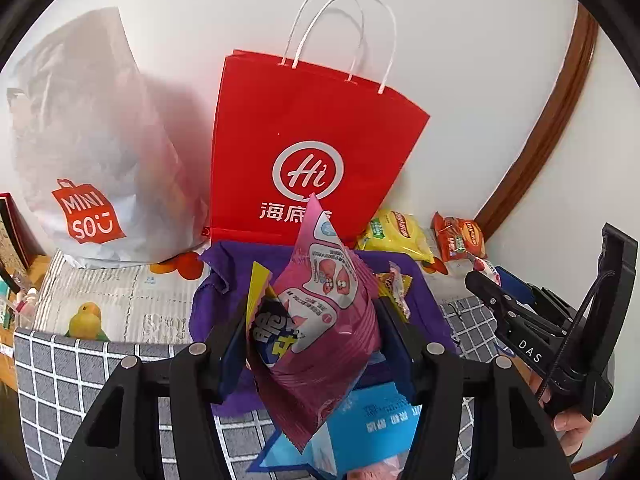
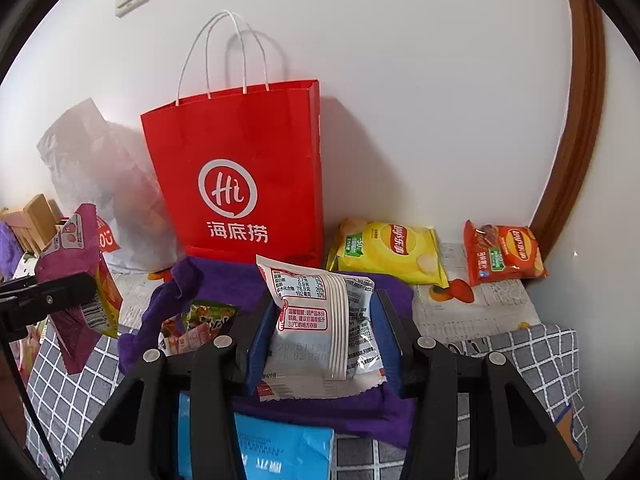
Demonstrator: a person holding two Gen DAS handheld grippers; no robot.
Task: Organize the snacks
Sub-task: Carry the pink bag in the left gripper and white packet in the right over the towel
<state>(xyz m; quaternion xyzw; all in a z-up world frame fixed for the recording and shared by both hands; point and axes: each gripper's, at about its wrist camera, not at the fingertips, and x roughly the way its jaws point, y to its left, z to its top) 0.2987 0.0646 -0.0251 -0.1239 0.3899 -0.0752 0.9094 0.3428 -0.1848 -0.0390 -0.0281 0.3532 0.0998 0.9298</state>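
My left gripper point(image 1: 312, 332) is shut on a magenta snack packet point(image 1: 324, 320) with a yellow corner and holds it above the purple cloth bag point(image 1: 216, 312). The packet also shows at the left of the right wrist view point(image 2: 76, 276). My right gripper point(image 2: 320, 332) is shut on a white and red snack packet point(image 2: 320, 320) over the same purple bag point(image 2: 224, 276). The right gripper shows at the right of the left wrist view point(image 1: 486, 280). Small candy packets point(image 2: 200, 324) lie inside the bag.
A red paper bag point(image 1: 312, 152) and a white Miniso plastic bag point(image 1: 92, 168) stand against the wall. A yellow chip bag point(image 2: 388, 252) and an orange chip bag point(image 2: 500, 256) lie at the back right. A blue packet point(image 2: 280, 452) lies in front on the checked cloth point(image 2: 80, 392).
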